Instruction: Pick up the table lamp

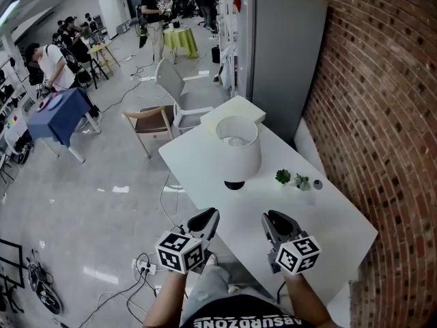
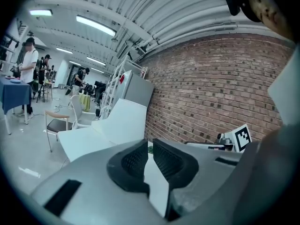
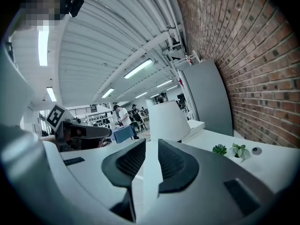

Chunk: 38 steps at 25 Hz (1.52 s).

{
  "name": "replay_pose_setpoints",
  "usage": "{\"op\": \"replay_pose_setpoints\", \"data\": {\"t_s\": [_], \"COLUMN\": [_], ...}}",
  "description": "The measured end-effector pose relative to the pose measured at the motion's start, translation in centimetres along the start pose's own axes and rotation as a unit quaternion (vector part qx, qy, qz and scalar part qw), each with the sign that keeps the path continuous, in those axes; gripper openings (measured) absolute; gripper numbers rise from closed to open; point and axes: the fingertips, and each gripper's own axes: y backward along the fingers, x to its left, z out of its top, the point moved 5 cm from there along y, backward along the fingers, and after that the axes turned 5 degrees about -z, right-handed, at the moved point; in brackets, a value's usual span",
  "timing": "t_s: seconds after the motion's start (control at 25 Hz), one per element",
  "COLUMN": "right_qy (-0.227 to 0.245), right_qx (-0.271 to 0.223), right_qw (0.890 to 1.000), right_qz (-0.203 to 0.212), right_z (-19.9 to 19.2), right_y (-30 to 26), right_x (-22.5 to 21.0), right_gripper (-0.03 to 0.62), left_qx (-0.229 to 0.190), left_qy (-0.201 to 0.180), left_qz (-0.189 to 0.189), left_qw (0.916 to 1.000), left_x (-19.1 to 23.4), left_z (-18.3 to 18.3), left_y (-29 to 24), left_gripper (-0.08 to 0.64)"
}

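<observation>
Head view, table lamp: the table lamp (image 1: pixel 238 150) stands upright just above the frame's centre, on the white table (image 1: pixel 321 217). It has a pale, slightly tapered drum shade, open at the top, and a small dark base shows beneath.
Head view, claws: the left gripper (image 1: pixel 205 219) and right gripper (image 1: pixel 273 219) sit side by side low in the frame. Both point up-frame toward the lamp and are well apart from it, one to each side of its line, likely so they can take it from both flanks.
Head view, surroundings: small green plants (image 1: pixel 283 177) lie right of the lamp, clear of the path to it.
Left gripper view, claw: the ribbed pads at lower centre are closed together, with nothing between them.
Left gripper view, lamp: a white sloping form just above the jaws is probably the shade, though I cannot be sure.
Right gripper view, claw: the pads at lower centre stand slightly parted and hold nothing; only table shows in the gap.
Right gripper view, lamp: the shade rises just above the jaws, centred in the frame, smooth and off-white, and untouched.
Judgement: this is the approach stage, and both claws would need to open far wider to take the shade.
</observation>
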Motion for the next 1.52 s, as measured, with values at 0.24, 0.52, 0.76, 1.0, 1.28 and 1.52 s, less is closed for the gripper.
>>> {"op": "replay_pose_setpoints", "data": {"t_s": [0.24,0.52,0.76,1.0,1.28,1.52], "right_qy": [-0.012,-0.03,-0.045,-0.069,-0.112,-0.136], "right_qx": [0.004,0.006,0.007,0.016,0.006,0.003], "right_qw": [1.0,1.0,0.999,0.997,0.993,0.989], "right_qz": [-0.003,-0.001,-0.013,-0.025,-0.045,-0.059], "right_z": [1.1,2.1,2.7,2.6,2.4,2.3], "right_y": [-2.9,-5.7,-7.6,-9.0,-10.5,-12.2], "right_x": [-0.6,-0.8,-1.4,-1.8,-2.9,-3.9], "right_gripper": [0.101,0.172,0.215,0.241,0.264,0.27], "left_qx": [0.003,0.002,0.027,0.047,0.056,0.062], "left_qy": [0.008,0.022,0.026,0.042,0.059,0.07], "left_qz": [-0.021,-0.041,-0.051,-0.06,-0.078,-0.087], "left_qw": [0.9997,0.9989,0.998,0.9963,0.9936,0.9918], "left_x": [2.7,5.6,7.8,10.2,12.6,15.1], "left_z": [1.8,3.2,3.4,3.4,3.6,4.0], "left_y": [-1.9,-3.2,-4.2,-5.1,-6.2,-7.1], "left_gripper": [0.042,0.12,0.169,0.202,0.216,0.222]}}
